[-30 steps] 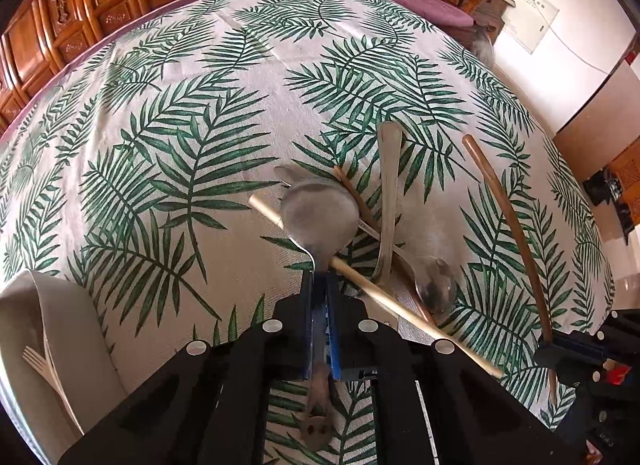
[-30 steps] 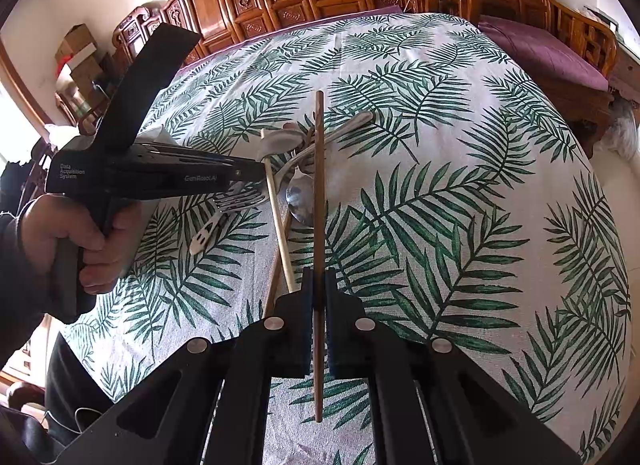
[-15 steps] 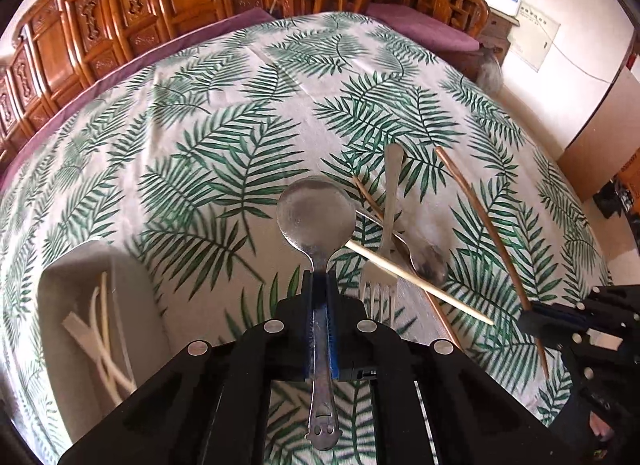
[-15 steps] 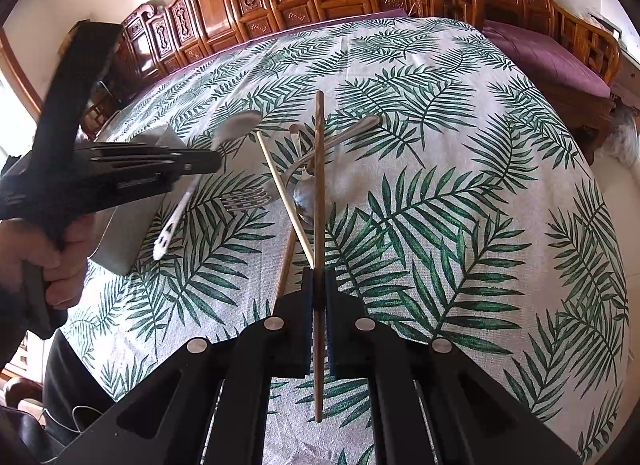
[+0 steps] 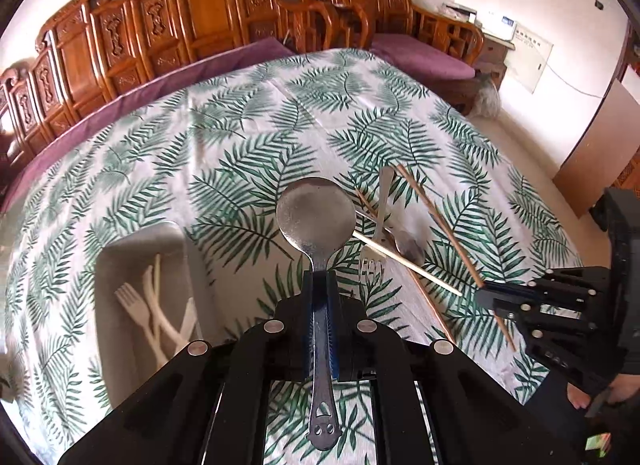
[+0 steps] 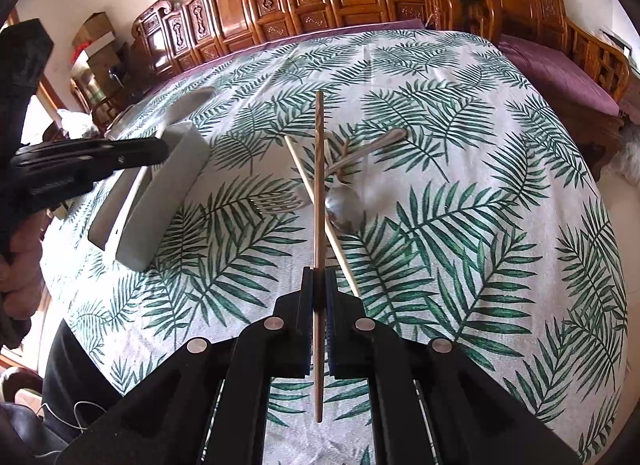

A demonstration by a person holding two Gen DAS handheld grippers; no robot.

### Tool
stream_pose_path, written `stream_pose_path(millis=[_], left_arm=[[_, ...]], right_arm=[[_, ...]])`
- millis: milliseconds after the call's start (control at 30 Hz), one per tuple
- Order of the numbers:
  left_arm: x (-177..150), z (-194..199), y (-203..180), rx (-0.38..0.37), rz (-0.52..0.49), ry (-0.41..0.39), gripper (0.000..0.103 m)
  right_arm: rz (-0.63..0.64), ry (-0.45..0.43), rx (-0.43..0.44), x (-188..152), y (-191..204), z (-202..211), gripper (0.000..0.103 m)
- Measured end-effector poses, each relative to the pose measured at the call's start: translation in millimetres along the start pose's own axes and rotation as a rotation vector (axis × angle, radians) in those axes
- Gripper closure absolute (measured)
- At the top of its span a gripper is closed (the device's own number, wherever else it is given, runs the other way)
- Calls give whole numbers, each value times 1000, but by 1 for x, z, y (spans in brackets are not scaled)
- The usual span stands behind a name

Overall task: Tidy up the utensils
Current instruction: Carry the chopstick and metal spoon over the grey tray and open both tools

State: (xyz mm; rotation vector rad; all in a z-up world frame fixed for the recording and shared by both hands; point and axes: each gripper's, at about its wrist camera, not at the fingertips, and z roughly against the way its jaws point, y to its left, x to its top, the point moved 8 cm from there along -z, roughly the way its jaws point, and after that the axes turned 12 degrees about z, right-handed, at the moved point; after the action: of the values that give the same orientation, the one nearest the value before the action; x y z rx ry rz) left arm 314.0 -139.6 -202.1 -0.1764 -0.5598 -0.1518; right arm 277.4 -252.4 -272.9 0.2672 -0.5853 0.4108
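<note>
My left gripper (image 5: 320,277) is shut on a metal spoon (image 5: 316,217), held in the air with its bowl forward, right of a white tray (image 5: 120,265) that holds white plastic forks (image 5: 148,305). My right gripper (image 6: 319,277) is shut on a brown chopstick (image 6: 318,169) that points forward above the table. On the cloth lie a metal fork (image 6: 280,201), a second metal spoon (image 6: 346,213), a pale chopstick (image 6: 304,177) and another brown chopstick (image 5: 424,293). The white tray (image 6: 160,205) shows at the left in the right wrist view, with the left gripper (image 6: 160,151) over it.
The table has a palm-leaf cloth (image 5: 240,145). Carved wooden chairs (image 5: 200,25) with purple cushions line its far side. The right gripper (image 5: 484,299) shows at the right in the left wrist view.
My left gripper has lifted the spoon off the pile and carried it left toward the tray. The right gripper has kept its hold on the brown chopstick and risen a little.
</note>
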Motion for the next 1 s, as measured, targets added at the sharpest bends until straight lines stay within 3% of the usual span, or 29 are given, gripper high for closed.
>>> stream_pose_path(millis=[367,567,1000], left_arm=[[-3,46,20,15,-5,-51,98],[-3,67,50,28,32,-76,98],[-14,56,124,56,136,-64,98]], right_arm=[[40,-22,23,7,22,8,97],[56,-35,31,19,38,14,97],[145,-17,21,49,85,15,97]])
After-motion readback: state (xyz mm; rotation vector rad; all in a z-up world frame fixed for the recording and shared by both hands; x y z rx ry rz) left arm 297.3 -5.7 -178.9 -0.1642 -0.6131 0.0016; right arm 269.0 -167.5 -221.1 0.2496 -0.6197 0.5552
